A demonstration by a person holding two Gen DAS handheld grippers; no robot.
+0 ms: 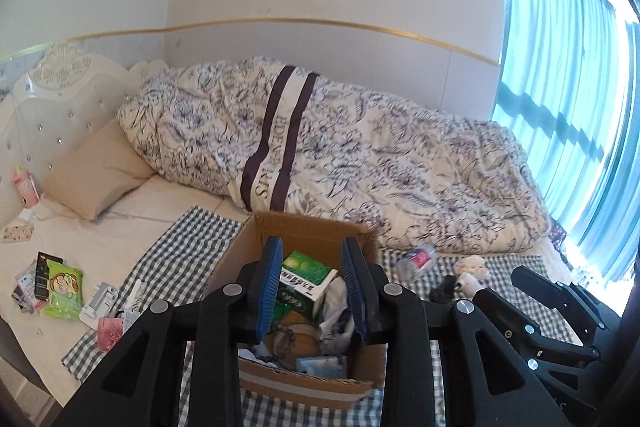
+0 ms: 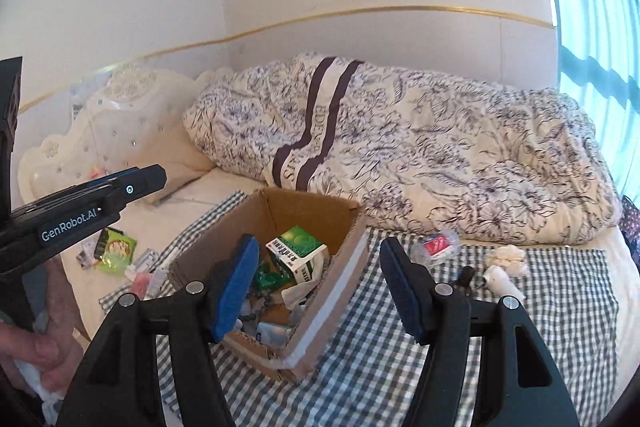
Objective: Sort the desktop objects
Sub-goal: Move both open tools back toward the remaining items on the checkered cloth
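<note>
My left gripper [image 1: 310,291] hangs over the open brown cardboard box [image 1: 352,383], its blue-padded fingers [image 1: 267,291] parted and holding nothing; between them I look down onto the green-and-white carton [image 1: 306,277] lying on top of the box's contents. My right gripper [image 2: 320,287] sits low centre in its own view, fingers spread wider and also empty, the left pad over the box's near rim, the right one above the grey checked cloth [image 2: 540,327].

Outward from there, the loose pieces remain. At centre right of the right view lie a crumpled clear plastic bottle with a red label [image 2: 436,245], a crumpled white tissue wad [image 2: 506,255], a small white roll [image 2: 500,279] and a little dark object [image 2: 466,275] I cannot identify. At lower left of the left view sits a bright green snack packet [image 1: 64,291] among small cards and packs.

I judge the bottle light, springy and slick, best pinched across its middle. The tissue is soft and will compress; I would close fully on its bulk.
</note>
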